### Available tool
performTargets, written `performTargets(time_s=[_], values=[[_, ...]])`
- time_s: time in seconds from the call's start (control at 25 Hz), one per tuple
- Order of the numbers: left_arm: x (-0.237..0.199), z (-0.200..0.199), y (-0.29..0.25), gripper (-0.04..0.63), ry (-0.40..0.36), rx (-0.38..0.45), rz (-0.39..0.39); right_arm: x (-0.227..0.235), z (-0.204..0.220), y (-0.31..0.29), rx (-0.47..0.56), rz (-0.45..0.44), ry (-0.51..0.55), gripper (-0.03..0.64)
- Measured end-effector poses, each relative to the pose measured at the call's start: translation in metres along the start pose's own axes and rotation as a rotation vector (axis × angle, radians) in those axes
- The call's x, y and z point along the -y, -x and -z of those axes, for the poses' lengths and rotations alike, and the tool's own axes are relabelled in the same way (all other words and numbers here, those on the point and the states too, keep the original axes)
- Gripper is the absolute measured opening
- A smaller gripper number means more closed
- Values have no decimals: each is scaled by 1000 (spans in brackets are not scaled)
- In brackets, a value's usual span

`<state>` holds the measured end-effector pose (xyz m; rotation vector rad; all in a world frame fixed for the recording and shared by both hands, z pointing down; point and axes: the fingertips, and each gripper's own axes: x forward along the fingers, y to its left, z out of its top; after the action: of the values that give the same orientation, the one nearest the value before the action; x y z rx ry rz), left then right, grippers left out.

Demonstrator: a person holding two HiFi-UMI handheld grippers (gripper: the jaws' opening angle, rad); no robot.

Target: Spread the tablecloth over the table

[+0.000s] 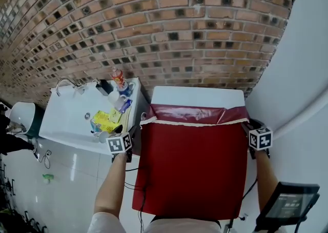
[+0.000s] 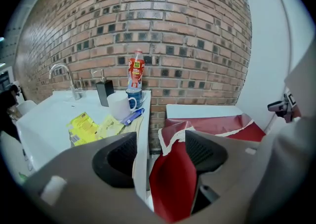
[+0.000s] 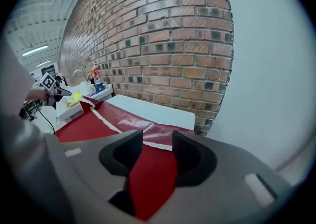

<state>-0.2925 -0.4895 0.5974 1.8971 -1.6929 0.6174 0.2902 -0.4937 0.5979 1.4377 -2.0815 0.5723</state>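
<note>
A dark red tablecloth (image 1: 192,170) with a white trim lies over the near part of a small white table (image 1: 197,96) and hangs down its front. Its far edge is folded back, and a bare white strip shows by the brick wall. My left gripper (image 1: 135,135) is at the cloth's left side. In the left gripper view a trimmed corner of the tablecloth (image 2: 173,183) stands between the open jaws (image 2: 160,144), leaning on one pad with a gap to the other. My right gripper (image 1: 248,128) is at the right side. There the tablecloth (image 3: 153,173) fills the space between the pads (image 3: 158,141).
A white sink unit (image 1: 66,119) stands close to the table's left. It has a tap (image 1: 64,84), a bottle (image 1: 118,77), a mug (image 1: 117,98) and yellow packets (image 1: 105,120). A brick wall runs behind and a white wall is at the right. A black screen (image 1: 289,204) stands at the lower right.
</note>
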Motion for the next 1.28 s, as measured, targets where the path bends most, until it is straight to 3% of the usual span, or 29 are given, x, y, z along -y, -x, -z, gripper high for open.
performTargets(time_s=[0.2, 0.32, 0.64, 0.8, 0.96, 1.28], values=[[28, -4, 35, 202, 43, 159, 68, -37, -6, 30, 115, -31, 12, 119], [45, -8, 56, -1, 22, 235, 90, -57, -11, 53, 206, -32, 24, 6], [84, -8, 105, 3, -21, 334, 159, -87, -15, 113, 384, 4, -18, 6], [101, -25, 157, 3, -21, 437, 180, -97, -23, 157, 465, 39, -43, 6], [114, -37, 216, 3, -73, 522, 200, -104, -28, 203, 546, 76, -87, 6], [112, -38, 286, 3, -94, 612, 240, -124, -32, 261, 612, 123, -51, 6]])
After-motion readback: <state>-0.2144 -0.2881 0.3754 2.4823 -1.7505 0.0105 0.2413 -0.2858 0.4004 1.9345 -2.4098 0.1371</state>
